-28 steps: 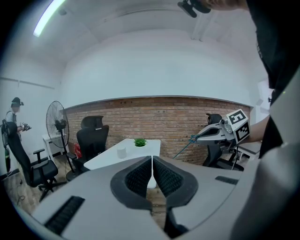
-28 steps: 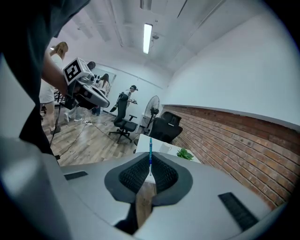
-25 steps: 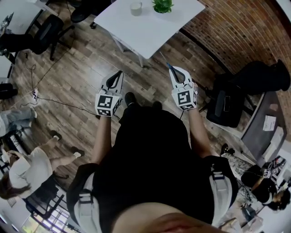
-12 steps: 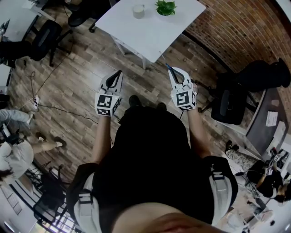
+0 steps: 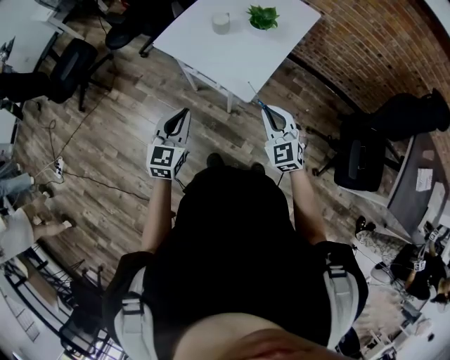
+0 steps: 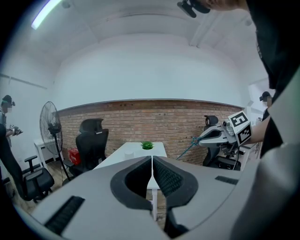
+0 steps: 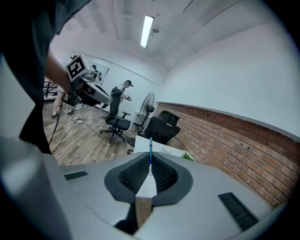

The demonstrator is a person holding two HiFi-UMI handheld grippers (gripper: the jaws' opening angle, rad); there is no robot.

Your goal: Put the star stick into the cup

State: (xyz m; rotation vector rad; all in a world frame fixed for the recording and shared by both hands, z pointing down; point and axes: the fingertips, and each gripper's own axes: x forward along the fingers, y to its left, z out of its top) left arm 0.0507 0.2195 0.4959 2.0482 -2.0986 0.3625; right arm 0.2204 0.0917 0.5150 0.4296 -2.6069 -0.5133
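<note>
Star stick (image 7: 150,146) sits clamped in right claw (image 7: 150,161), tip pointing forward; left claw (image 6: 152,159) clenched, empty.

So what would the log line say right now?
right tool: shut on thin blue star stick | left tool: shut, empty | pale round cup: on white table, ahead | stick not yet in cup

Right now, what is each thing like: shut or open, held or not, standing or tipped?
left gripper: shut, nothing in it.
right gripper: shut on the star stick.
star stick: held, pointing forward past the jaws.
cup: upright on the white table, stick not in it yet.
plant: upright beside the cup.
</note>
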